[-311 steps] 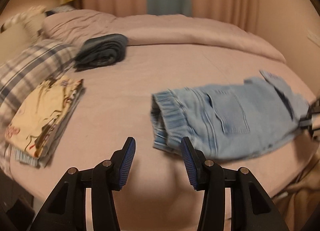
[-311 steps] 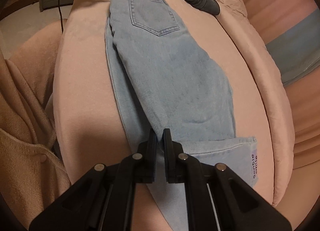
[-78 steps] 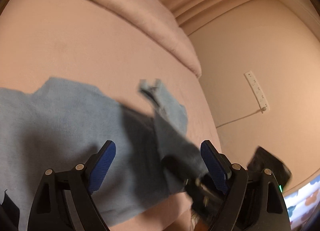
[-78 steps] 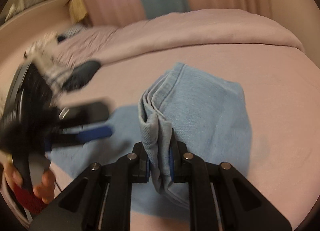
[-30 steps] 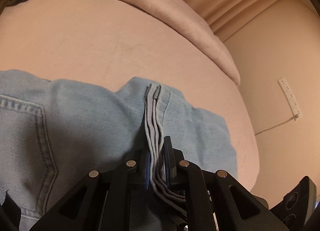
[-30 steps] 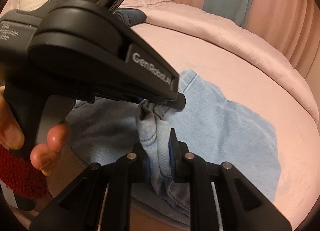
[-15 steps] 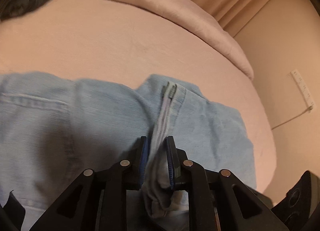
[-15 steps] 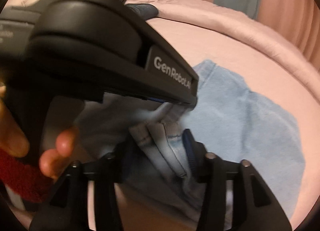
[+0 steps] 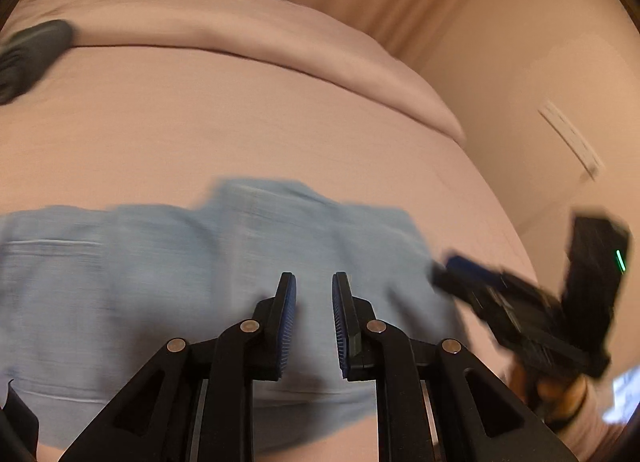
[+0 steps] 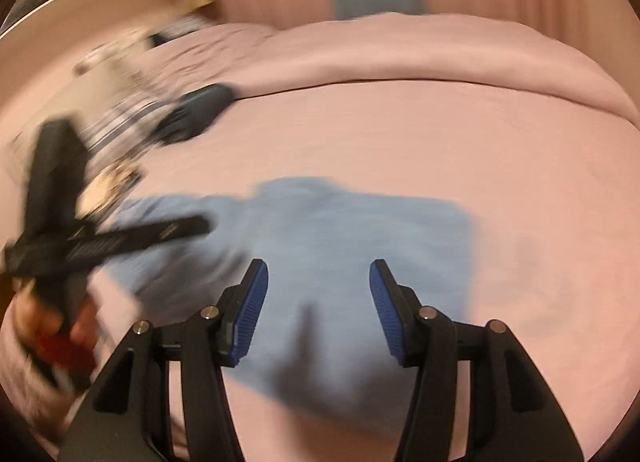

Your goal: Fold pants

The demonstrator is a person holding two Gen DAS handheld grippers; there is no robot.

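Note:
The light blue jeans (image 9: 192, 286) lie folded flat on the pink bed, near its front edge, and also show in the right wrist view (image 10: 340, 246). My left gripper (image 9: 314, 322) is open with a narrow gap and holds nothing, just above the jeans. My right gripper (image 10: 318, 306) is open wide and empty above the jeans' right half. The right gripper shows blurred at the right of the left wrist view (image 9: 520, 310). The left gripper shows blurred at the left of the right wrist view (image 10: 100, 238).
A dark folded garment (image 9: 28, 57) lies at the far left of the bed, also seen in the right wrist view (image 10: 196, 113). A pink duvet roll (image 10: 400, 57) runs along the back. Plaid and patterned folded cloths (image 10: 116, 129) sit far left. A wall (image 9: 540, 81) stands at the right.
Both grippers have let go of the folded hem. The cloth has dropped flat onto the jeans. The right gripper has opened wide and both have pulled back.

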